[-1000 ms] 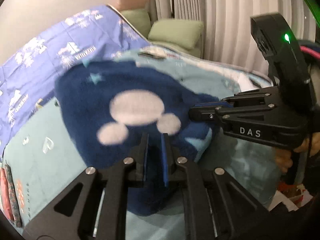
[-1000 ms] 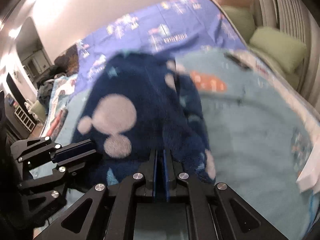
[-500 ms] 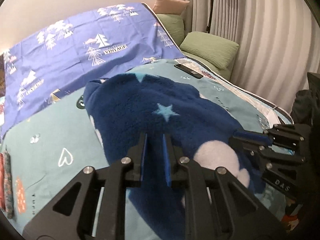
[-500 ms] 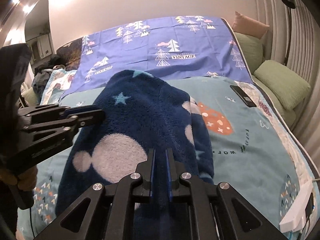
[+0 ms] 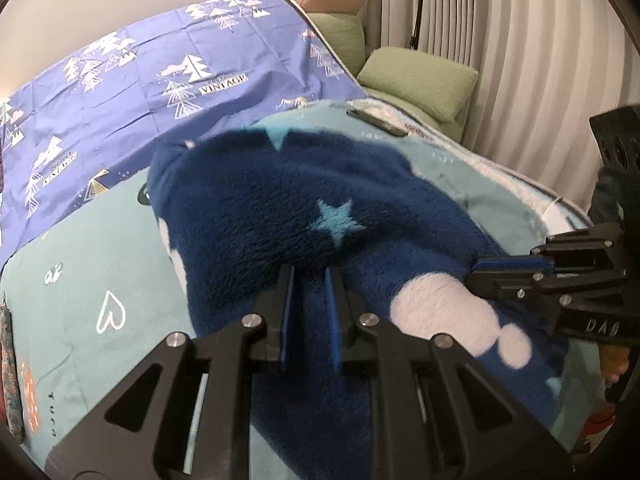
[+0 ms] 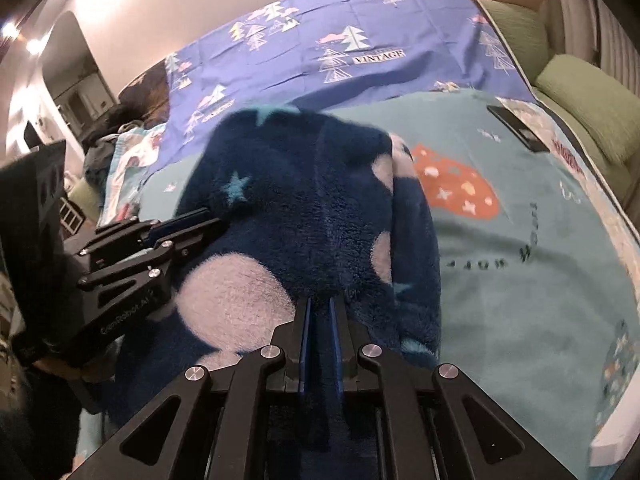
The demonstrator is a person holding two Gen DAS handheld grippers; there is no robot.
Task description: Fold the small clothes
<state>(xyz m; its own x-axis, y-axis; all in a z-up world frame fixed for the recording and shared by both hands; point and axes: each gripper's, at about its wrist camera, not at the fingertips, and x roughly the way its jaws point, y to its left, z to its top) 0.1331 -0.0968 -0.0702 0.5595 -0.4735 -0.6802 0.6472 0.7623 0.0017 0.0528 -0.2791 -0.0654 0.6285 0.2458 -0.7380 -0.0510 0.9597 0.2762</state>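
Note:
A navy fleece garment (image 5: 280,216) with pale blobs and light blue stars lies draped over the teal blanket (image 5: 100,248) on the bed; it also shows in the right wrist view (image 6: 304,208). My left gripper (image 5: 308,276) is shut on the garment's near edge, fleece pinched between its blue pads. My right gripper (image 6: 319,304) is shut on the same near edge further right. Each gripper shows in the other's view, the right gripper (image 5: 508,270) at the right and the left gripper (image 6: 192,222) at the left, both pinching fleece.
A purple sheet (image 5: 180,80) with tree prints covers the far bed. Green cushions (image 5: 416,76) and curtains (image 5: 520,60) stand at the right. A dark phone (image 6: 516,132) lies on the blanket's far right. Piled clothes (image 6: 116,132) sit at the far left.
The garment has been swung forward and laid out over the blanket, star side up. Both grippers stay shut on its near edge and have drawn lower and closer.

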